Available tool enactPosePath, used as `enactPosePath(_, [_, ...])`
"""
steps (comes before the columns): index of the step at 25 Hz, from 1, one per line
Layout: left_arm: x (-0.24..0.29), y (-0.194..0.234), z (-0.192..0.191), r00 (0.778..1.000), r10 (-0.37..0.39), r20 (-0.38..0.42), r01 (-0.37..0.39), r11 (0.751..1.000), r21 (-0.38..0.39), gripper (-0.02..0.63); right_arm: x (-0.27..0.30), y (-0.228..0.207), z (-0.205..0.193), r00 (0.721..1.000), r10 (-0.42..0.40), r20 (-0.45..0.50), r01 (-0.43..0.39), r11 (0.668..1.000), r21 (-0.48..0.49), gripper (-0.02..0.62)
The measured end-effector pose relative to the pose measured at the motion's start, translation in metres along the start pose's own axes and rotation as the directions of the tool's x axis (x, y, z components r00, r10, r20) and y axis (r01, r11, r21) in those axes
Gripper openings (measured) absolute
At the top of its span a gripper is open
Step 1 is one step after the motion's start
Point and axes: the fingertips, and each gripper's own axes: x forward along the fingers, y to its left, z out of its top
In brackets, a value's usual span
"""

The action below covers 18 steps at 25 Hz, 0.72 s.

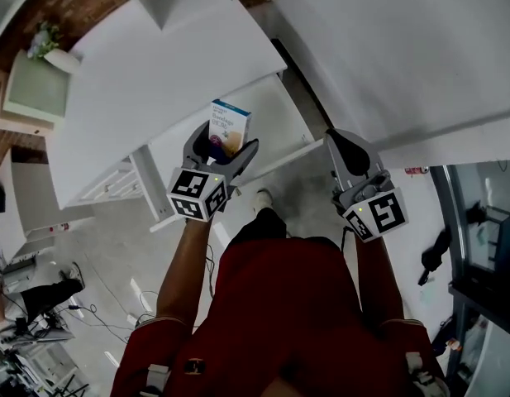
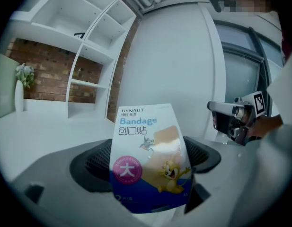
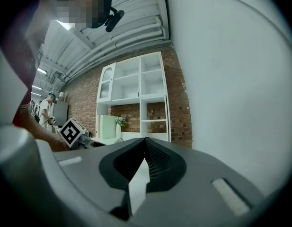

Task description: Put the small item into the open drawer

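Note:
The small item is a blue-and-white bandage box [image 1: 230,126] with a cartoon print. My left gripper [image 1: 226,145] is shut on its lower part and holds it upright above the open white drawer [image 1: 281,112], which sticks out from under the white table. In the left gripper view the bandage box [image 2: 150,157] fills the space between the jaws of the left gripper [image 2: 150,178]. My right gripper [image 1: 344,141] hangs to the right of the drawer's front edge, shut and empty. In the right gripper view the jaws of the right gripper [image 3: 145,143] meet with nothing between them.
A white table top [image 1: 155,73] spans above the drawer, with a vase of flowers [image 1: 44,40] at its far left. A large white panel [image 1: 395,48] stands at the right. Cables [image 1: 89,304] lie on the floor. White shelving [image 3: 136,98] lines a brick wall.

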Motion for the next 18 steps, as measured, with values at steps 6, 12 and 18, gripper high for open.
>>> enactPosePath(6, [0.041, 0.030, -0.017, 0.994, -0.078, -0.081, 0.077, 0.997, -0.010, 0.457, 0.052, -0.020, -0.008, 0.999, -0.038, -0.022, 0.038, 0.999, 0.002, 0.012])
enactPosePath(12, [0.071, 0.044, -0.040, 0.973, -0.145, -0.179, 0.144, 0.989, -0.017, 0.457, 0.080, -0.035, -0.014, 0.996, -0.080, -0.043, 0.080, 0.997, 0.011, 0.012])
enactPosePath(18, [0.099, 0.044, -0.073, 0.935, -0.188, -0.301, 0.192, 0.981, -0.018, 0.457, 0.093, -0.059, -0.019, 0.994, -0.092, -0.066, 0.093, 0.996, 0.011, 0.012])
